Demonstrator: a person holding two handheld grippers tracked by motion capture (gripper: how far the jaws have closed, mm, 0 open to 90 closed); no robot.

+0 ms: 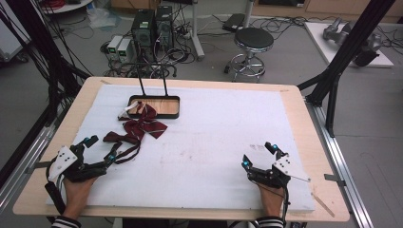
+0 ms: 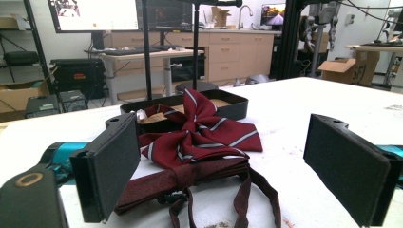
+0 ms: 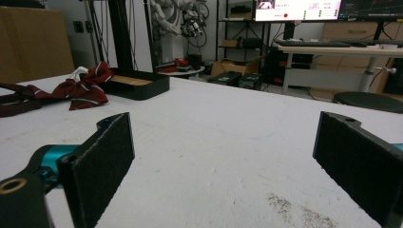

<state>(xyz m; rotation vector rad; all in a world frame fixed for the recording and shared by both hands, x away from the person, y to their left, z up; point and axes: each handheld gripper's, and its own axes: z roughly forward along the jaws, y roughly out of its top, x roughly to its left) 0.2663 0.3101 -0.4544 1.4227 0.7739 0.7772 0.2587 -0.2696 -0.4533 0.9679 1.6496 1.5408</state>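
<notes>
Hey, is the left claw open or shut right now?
Open: the left claw has its jaws wide apart, the bow tie lying unpinched ahead.

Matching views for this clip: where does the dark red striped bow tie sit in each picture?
High view: the bow tie lies left of centre on the white mat, partly over the black stand base.
Left gripper view: centre, between the open jaws, untouched.
Right gripper view: far upper left, on the mat.
Shared landmark: the black stand base, just behind the tie.
</notes>
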